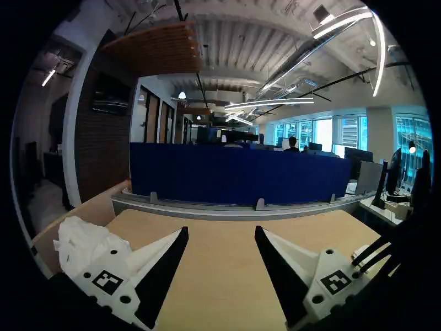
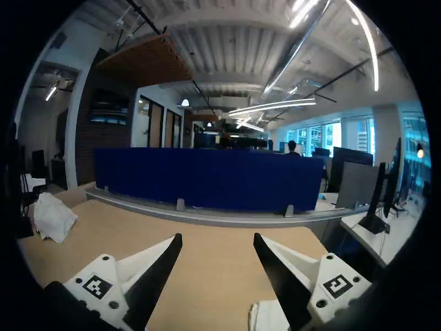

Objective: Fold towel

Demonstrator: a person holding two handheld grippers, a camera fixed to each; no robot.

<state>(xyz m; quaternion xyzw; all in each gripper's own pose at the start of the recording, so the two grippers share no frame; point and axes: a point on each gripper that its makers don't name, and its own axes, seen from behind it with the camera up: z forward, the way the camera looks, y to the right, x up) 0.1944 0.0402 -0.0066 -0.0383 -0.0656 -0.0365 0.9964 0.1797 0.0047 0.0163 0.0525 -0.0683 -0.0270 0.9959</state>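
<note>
Both your claws are spread wide and empty: the left gripper (image 1: 220,229) and the right gripper (image 2: 218,236) hover over the bare desk (image 1: 220,287), gripping nothing. The towel (image 1: 82,243) lies crumpled in a heap toward the desk's left edge, just beside your left gripper and well apart from the right one. The likely danger is pinching a random bunch instead of a corner. You then lift a wad that never spreads flat, or drag it off the nearby edge.
</note>
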